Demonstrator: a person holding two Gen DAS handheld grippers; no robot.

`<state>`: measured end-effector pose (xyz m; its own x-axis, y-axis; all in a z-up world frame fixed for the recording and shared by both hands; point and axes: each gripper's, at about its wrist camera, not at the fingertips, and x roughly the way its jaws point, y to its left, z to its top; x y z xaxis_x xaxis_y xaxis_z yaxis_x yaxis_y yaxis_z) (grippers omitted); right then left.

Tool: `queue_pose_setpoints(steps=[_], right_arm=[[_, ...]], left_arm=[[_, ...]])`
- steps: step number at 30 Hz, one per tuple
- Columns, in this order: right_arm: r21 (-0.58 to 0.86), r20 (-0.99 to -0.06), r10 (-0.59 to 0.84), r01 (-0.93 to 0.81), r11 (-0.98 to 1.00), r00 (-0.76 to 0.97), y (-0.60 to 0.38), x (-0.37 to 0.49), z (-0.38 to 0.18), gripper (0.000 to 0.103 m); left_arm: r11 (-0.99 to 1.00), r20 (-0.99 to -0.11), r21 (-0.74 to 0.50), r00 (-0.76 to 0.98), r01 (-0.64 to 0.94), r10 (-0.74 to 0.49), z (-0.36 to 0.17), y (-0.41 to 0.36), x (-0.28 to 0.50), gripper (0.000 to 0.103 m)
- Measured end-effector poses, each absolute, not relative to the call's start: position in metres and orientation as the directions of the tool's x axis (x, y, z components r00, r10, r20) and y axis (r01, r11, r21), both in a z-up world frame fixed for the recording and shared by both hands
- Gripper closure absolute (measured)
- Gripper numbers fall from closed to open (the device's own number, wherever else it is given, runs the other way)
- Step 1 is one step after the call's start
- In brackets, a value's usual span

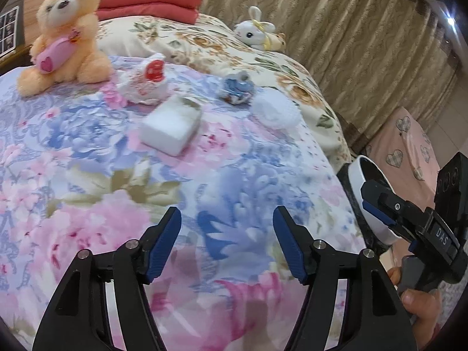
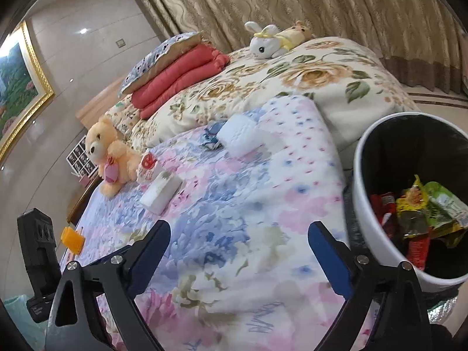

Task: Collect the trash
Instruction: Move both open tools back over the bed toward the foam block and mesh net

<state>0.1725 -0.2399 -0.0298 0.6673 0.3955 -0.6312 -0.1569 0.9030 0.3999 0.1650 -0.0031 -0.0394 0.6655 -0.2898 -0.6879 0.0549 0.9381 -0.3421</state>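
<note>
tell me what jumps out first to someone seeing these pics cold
The peach teddy bear sitting at the far left of the floral bedspread catches the eye first, with crumpled wrappers and a white foam block scattered just in front of it. Next is the white trash bin beside the bed on the right, already holding bright snack wrappers. Both tools, left and right, hover open and empty over the bed.

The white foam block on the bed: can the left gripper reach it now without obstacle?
Probably yes. The left gripper is open and empty, and only bare floral blanket lies between it and the white foam block.
</note>
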Motion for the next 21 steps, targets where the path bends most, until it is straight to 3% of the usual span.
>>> queue_pose_setpoints(steps=[21], right_arm=[[0.372,-0.677,0.400,-0.182,0.910,0.618,-0.202,0.218,-0.054,0.005]], left_arm=[[0.957,-0.720,-0.290,0.664,-0.025,-0.201,-0.051,0.026,0.194,0.029]])
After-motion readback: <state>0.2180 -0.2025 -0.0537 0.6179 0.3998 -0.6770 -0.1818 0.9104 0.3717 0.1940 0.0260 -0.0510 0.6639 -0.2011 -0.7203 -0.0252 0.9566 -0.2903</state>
